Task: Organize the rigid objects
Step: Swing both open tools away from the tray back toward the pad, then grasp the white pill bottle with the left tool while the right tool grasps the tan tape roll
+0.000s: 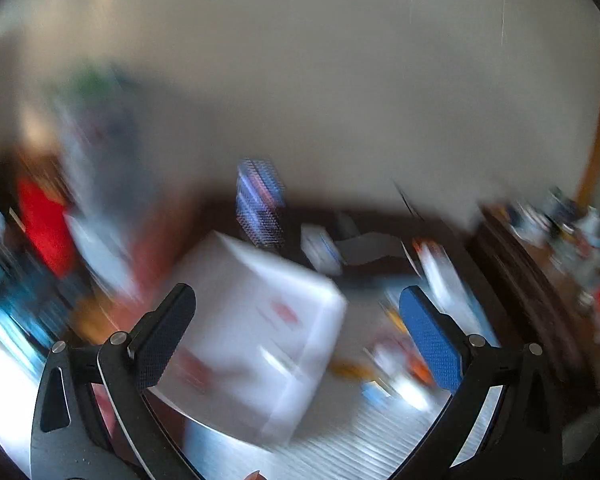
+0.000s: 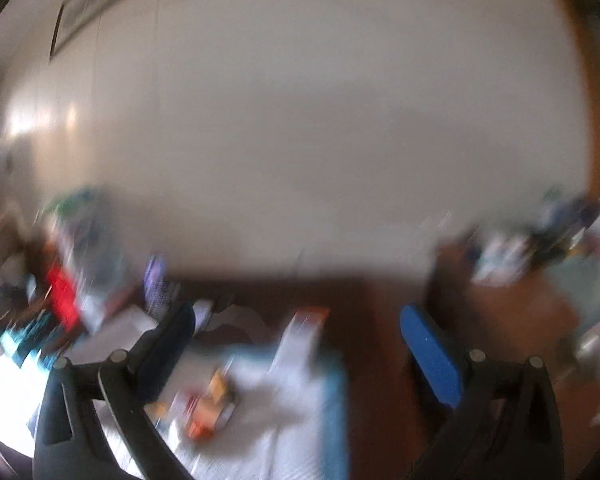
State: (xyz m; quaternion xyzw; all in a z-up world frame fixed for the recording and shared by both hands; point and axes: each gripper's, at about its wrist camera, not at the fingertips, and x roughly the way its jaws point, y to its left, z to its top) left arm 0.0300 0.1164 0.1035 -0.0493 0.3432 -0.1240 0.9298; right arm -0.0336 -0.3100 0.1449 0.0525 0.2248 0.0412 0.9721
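Both views are heavily smeared by motion, so little fine detail can be read. In the left wrist view a large white box (image 1: 256, 336) with faint red markings is seen at lower centre, resting on a pale ribbed surface (image 1: 340, 452); it lies ahead of the left gripper (image 1: 296, 332), whose black and blue fingers are spread wide with nothing between them. Small orange and yellow items (image 1: 384, 364) are scattered just right of the box, too blurred to be named. In the right wrist view the right gripper (image 2: 300, 344) is likewise held wide apart and empty, above a pale mat with a blue edge (image 2: 336, 408) in the lower centre; on it a narrow white carton with an orange end (image 2: 300, 336) and a small orange and yellow toy-like thing (image 2: 212, 408) can be made out. The white box is judged to be stiff cardboard, probably light for its bulk but too broad to be spanned across its face; a hold across a narrower edge or corner would likely be needed, and smooth sides may slip. The narrow carton is judged easier, to be taken across its short width near the middle.
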